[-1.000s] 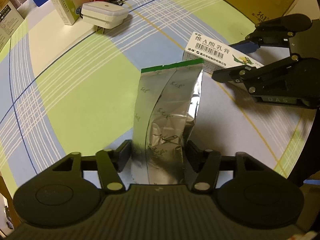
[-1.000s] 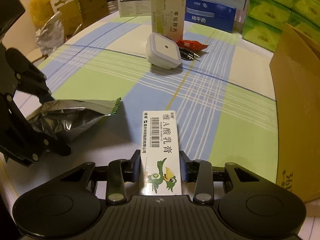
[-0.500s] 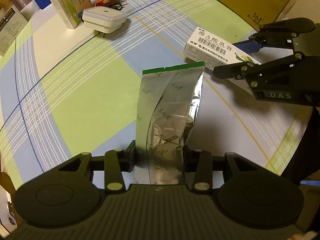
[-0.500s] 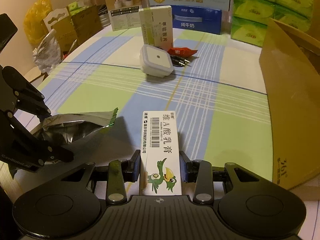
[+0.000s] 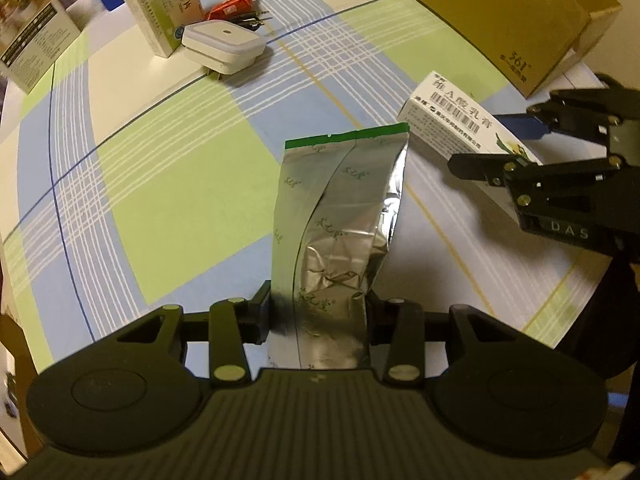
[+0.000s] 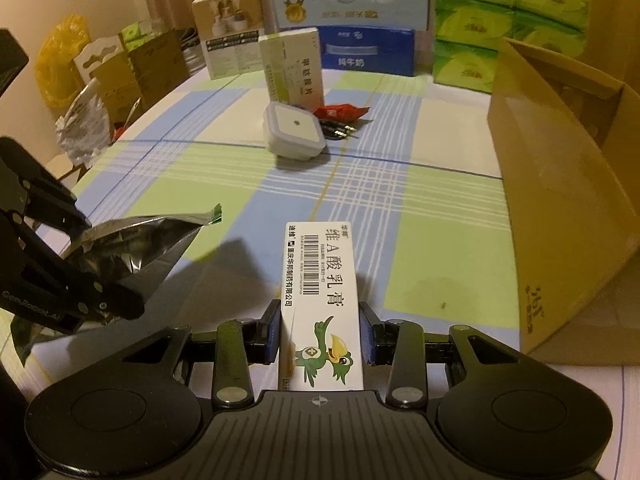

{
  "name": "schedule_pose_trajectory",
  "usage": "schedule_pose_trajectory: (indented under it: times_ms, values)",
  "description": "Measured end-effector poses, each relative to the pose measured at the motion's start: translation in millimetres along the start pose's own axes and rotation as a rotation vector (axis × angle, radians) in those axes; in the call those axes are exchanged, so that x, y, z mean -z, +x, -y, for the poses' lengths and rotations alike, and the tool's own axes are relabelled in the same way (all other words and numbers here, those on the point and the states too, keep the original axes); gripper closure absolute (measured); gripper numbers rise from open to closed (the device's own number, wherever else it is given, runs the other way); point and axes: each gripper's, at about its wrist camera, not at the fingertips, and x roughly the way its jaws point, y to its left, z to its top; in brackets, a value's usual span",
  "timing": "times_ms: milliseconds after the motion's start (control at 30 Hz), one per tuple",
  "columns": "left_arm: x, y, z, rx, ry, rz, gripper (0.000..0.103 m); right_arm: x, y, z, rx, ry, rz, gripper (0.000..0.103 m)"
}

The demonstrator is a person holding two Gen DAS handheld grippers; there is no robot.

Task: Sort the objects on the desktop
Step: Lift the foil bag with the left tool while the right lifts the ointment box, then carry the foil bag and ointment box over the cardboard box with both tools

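My left gripper point(image 5: 318, 312) is shut on a silver foil pouch point(image 5: 340, 216) with a green top edge and holds it above the checked tablecloth. My right gripper point(image 6: 320, 330) is shut on a white ointment box point(image 6: 322, 300) with a green bird on it, also held above the cloth. The box point(image 5: 456, 124) and the right gripper point(image 5: 560, 168) show at the right of the left wrist view. The pouch point(image 6: 132, 248) and the left gripper point(image 6: 52, 264) show at the left of the right wrist view.
A white square plug adapter point(image 6: 294, 132), an upright green-white medicine box point(image 6: 294, 68), a red sachet point(image 6: 340, 112) and black audio plugs point(image 6: 340, 132) lie mid-table. An open cardboard box point(image 6: 560, 184) stands at the right. Cartons and tissue packs point(image 6: 508, 20) line the far edge.
Both grippers have risen with their loads: the pouch and the ointment box are higher above the cloth, and the views have tilted up to show more of the far table.
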Motion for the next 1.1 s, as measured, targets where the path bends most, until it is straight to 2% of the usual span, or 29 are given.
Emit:
schedule_pose_trajectory:
  times_ms: [567,1100]
  values:
    - [4.3,-26.5,26.2,0.011,-0.088,0.053,0.066,15.7,-42.0,-0.1,0.038,0.066,0.092,0.068]
    - [4.7,-58.4,62.2,0.028,-0.09,0.116,0.066,29.5,-87.4,8.6,0.106,0.112,0.141,0.068]
